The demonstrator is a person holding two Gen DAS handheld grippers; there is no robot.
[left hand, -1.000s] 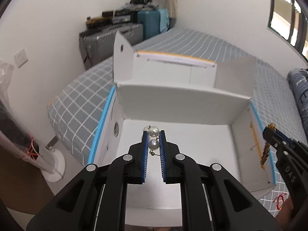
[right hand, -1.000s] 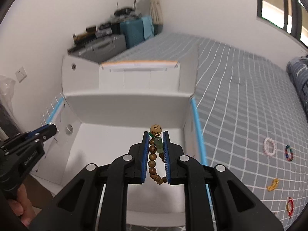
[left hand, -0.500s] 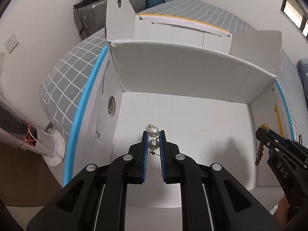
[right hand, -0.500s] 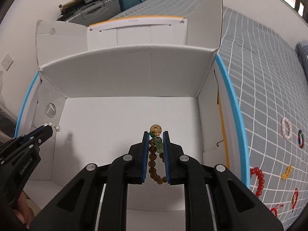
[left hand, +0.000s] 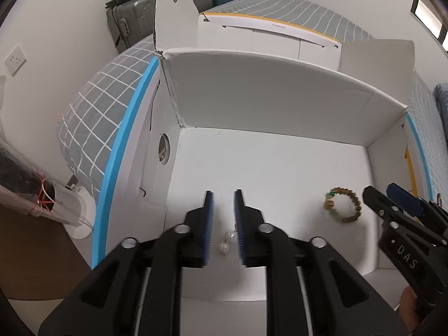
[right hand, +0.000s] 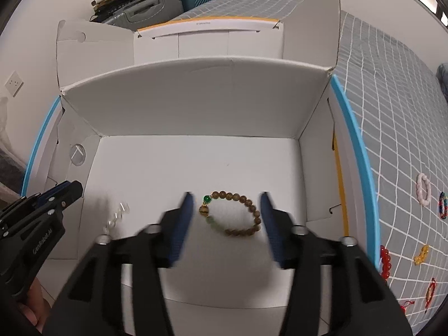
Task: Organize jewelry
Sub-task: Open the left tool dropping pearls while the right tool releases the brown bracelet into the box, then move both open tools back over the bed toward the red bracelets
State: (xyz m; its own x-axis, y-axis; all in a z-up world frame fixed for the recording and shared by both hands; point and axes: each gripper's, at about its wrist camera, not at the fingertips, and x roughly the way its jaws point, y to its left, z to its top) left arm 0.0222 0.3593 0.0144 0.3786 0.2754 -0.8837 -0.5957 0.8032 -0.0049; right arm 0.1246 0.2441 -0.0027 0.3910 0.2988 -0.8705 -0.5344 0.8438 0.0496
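An open white cardboard box (left hand: 266, 106) (right hand: 196, 92) sits on the bed. My left gripper (left hand: 224, 196) is open over the box floor; the pearl piece (left hand: 225, 245) shows blurred between and below its jaws, and also in the right wrist view (right hand: 117, 215). My right gripper (right hand: 226, 198) is wide open above the brown bead bracelet (right hand: 238, 215) with a green bead, which lies flat on the box floor. The bracelet also shows in the left wrist view (left hand: 343, 204), beside the right gripper (left hand: 392, 196).
Several more bracelets lie on the grey checked bedspread right of the box: a pink one (right hand: 423, 189), a multicoloured one (right hand: 442, 205), a yellow one (right hand: 421, 254), a red one (right hand: 385, 261). Suitcases (left hand: 131, 25) stand behind.
Both grippers moved down into the box and opened. The pearl piece left the left jaws; the bead bracelet dropped from the right jaws onto the box floor.
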